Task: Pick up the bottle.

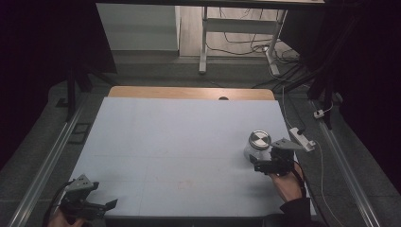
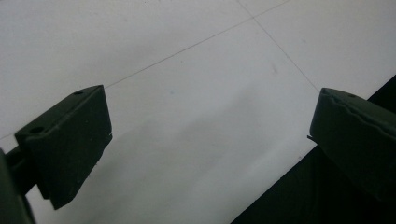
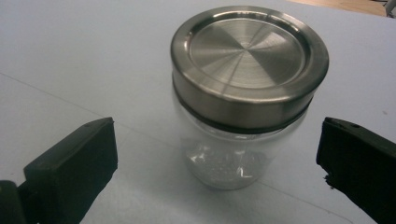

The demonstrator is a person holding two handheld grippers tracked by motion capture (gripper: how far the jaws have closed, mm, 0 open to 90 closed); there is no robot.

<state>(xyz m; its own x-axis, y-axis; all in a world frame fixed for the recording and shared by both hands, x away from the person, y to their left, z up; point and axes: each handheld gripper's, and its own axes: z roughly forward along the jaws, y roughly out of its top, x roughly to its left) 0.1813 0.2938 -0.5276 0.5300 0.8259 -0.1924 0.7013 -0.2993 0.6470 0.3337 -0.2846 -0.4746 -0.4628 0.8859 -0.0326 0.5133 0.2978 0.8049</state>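
glass jar (image 3: 233, 140) with steel lid (image 3: 247, 51), upright near the table's (image 1: 165, 137) right edge, framed by the right gripper (image 3: 217, 163), wide open, empty.
best closed squarely on the glass below the lid, level, without nudging. left gripper (image 2: 205, 144) far from the jar, likewise spread, holding nothing.

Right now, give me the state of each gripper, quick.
Left gripper: open, holding nothing, over the pale blue table mat.
Right gripper: open, jaws either side of the clear glass jar with the brushed steel lid, not touching.
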